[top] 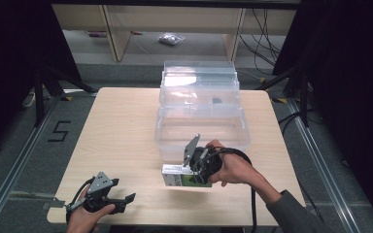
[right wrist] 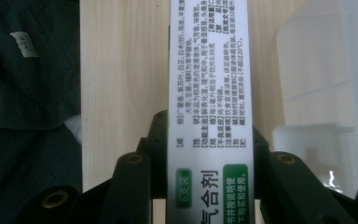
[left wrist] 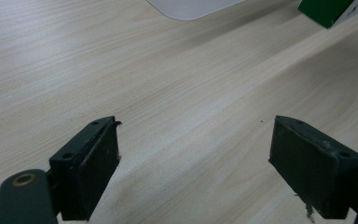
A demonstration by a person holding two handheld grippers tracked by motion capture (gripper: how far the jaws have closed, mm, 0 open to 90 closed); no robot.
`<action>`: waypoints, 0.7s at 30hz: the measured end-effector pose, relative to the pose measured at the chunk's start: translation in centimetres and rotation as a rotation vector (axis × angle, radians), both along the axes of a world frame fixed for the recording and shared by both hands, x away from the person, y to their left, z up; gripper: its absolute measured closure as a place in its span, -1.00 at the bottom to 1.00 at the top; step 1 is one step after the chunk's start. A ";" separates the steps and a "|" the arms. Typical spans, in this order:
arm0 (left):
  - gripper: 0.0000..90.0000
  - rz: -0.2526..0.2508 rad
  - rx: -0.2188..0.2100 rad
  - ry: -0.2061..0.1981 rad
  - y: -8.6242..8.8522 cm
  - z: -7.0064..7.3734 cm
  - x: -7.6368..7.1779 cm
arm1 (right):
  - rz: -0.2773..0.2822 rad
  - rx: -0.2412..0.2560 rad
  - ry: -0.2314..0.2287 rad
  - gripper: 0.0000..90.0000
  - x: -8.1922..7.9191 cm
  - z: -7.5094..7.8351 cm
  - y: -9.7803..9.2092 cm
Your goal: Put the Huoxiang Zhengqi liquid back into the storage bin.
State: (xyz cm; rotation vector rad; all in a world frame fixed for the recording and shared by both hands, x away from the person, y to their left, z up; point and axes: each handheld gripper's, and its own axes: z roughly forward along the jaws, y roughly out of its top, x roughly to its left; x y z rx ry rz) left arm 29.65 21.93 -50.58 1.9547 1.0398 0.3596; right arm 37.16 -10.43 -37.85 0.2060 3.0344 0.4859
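Left gripper point(top: 124, 199) nearest me, jaws wide, empty, idling at table point(top: 116, 141) front edge, well left of the medicine box point(top: 175, 177). My right gripper point(top: 194, 172) is clamped on that box, just before the clear storage bin point(top: 201, 127). Judging pickup done; next I lift over the bin's near wall, which stands in the way.

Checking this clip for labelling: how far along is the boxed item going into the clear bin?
Done: the right gripper is shut on the white-and-green carton, its jaws pressed to both sides in the right gripper view. In hand: the carton sits low at the table's near edge, just in front of the open clear plastic bin. Left: moving it over the rim and releasing. The left gripper is open, holding nothing.
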 end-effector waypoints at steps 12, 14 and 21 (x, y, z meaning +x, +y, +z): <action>-0.67 0.001 0.000 0.003 -0.1 -0.1 0.0 | -0.016 0.007 -0.048 0.45 0.3 4.0 -1.4; -0.67 0.002 -0.001 0.003 -0.1 -0.1 0.0 | -0.018 0.013 -0.059 0.45 0.4 4.7 -1.8; -0.67 -0.004 0.011 0.003 0.0 0.0 0.0 | -0.059 0.018 -0.108 0.45 1.3 7.5 -3.4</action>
